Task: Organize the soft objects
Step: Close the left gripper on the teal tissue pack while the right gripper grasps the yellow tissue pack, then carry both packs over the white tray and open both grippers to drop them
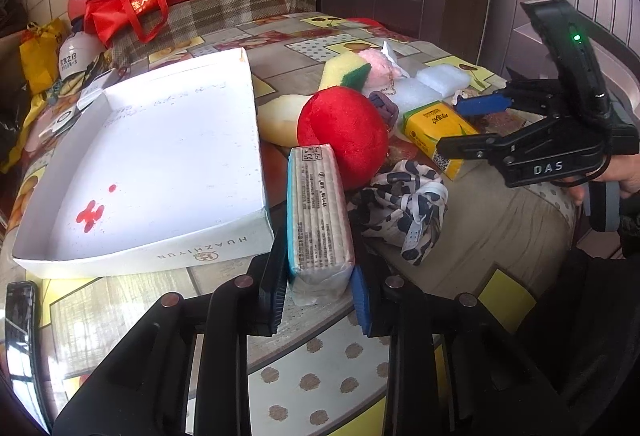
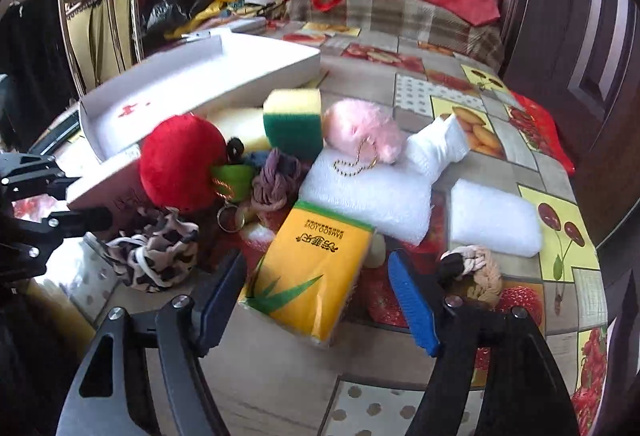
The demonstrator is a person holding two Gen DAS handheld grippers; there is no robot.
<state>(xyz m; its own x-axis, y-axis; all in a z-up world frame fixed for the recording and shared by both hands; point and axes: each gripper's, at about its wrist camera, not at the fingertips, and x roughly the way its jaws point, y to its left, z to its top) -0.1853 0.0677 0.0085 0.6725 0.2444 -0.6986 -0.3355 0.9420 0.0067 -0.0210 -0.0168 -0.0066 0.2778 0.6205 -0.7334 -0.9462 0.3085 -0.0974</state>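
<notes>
You've barely begun — white box (image 1: 160, 140) empty, pile unsorted; L gripper (image 1: 320, 292) clamps the tissue pack (image 1: 318, 212), R gripper (image 2: 316, 300) gapes round yellow pack (image 2: 312, 272), pads off it.

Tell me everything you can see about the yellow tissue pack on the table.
The yellow tissue pack is a soft rectangular packet in shiny plastic wrap, yellow with a green strip at its far end, green leaf drawings and printed writing. It lies flat on the patterned tablecloth, its far end near the white foam pad. The right gripper stands around its near end; its blue pads do not yet press on it.
</notes>
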